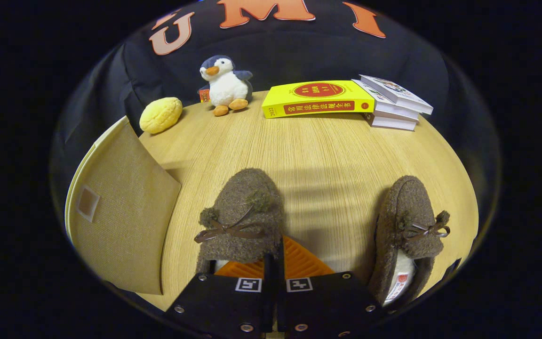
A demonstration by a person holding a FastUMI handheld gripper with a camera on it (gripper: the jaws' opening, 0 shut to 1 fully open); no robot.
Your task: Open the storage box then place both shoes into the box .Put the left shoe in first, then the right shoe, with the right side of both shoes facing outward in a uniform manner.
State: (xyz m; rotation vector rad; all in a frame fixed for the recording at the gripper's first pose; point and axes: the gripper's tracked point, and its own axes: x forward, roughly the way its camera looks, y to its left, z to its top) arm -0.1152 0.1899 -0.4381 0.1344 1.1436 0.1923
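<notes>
Two brown fuzzy slippers with small bows lie on the wooden table (327,150), toes pointing away from me. The left-hand shoe (240,212) is right at my fingers. My gripper (278,247) is closed on that shoe's right side wall: one pad reaches into the opening and the other lies outside against it, with almost no gap between them. The right-hand shoe (407,221) lies apart to the right, tipped a little outward so its white lining shows. The tan fabric storage box (125,212) stands to the left of the shoes, its flap with a pale fastening patch turned toward me.
Along the far edge of the table are a yellow bun-shaped toy (160,114), a plush penguin (224,84), a thick yellow book (318,98) and a stack of white books (393,103). Bare wood stretches between the shoes and these things.
</notes>
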